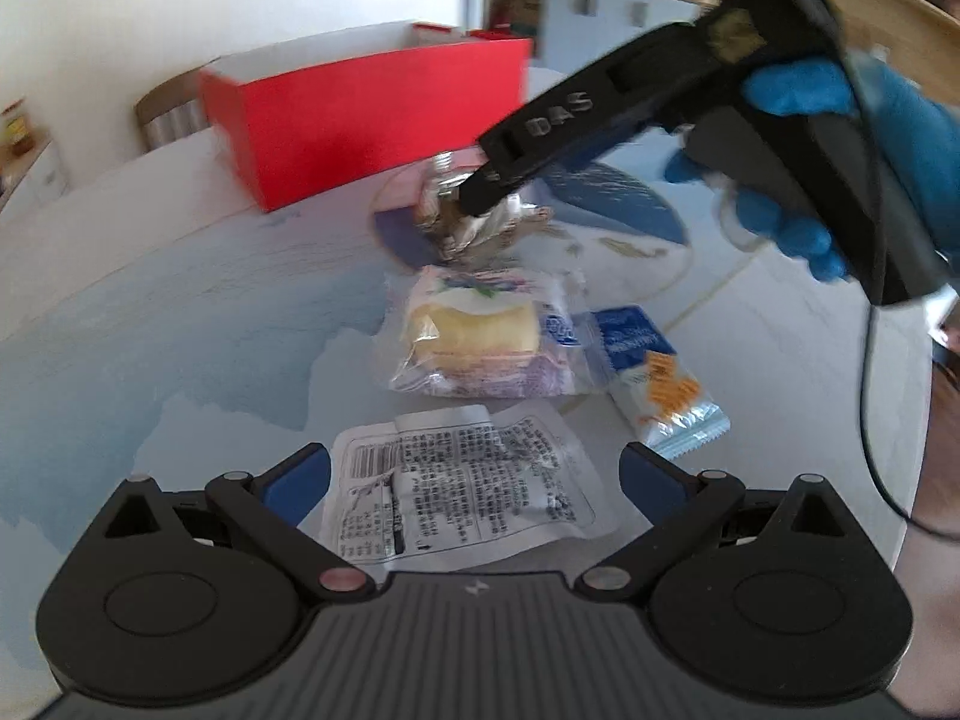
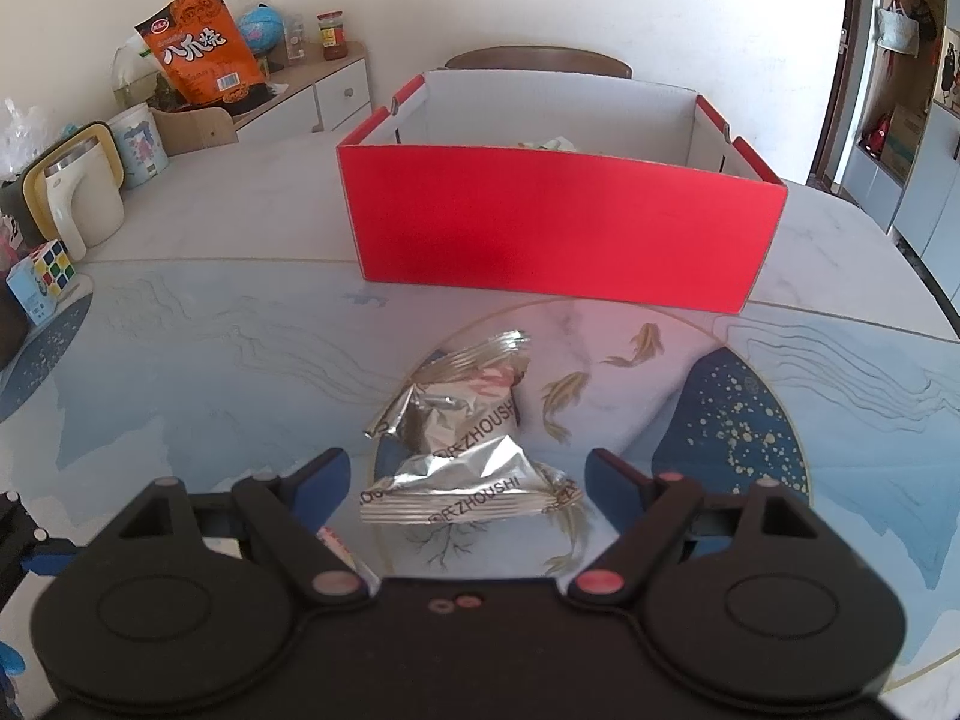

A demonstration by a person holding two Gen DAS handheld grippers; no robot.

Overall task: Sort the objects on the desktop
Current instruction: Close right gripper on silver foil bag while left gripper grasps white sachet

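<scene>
The right gripper (image 2: 467, 477) hangs spread wide, two silver foil packets (image 2: 474, 456) lying between its fingers (untouched), short of the red box (image 2: 564, 228). The left gripper (image 1: 474, 480), also agape, straddles a white printed packet (image 1: 462, 486) near the desk's edge.

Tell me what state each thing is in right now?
Red box: open-topped, something inside.
Silver packets: crumpled, between the open jaws.
Right gripper: open.
Left gripper: open, over a white packet.
Cake packet: sealed, lying flat.

A pale table (image 2: 210, 324) with blue wave patterns held a red box (image 2: 564, 228), silver foil packets (image 2: 468, 462), a cake packet (image 1: 474, 336), a white wrapper (image 1: 462, 486), and perhaps crackers (image 1: 660, 384).
</scene>
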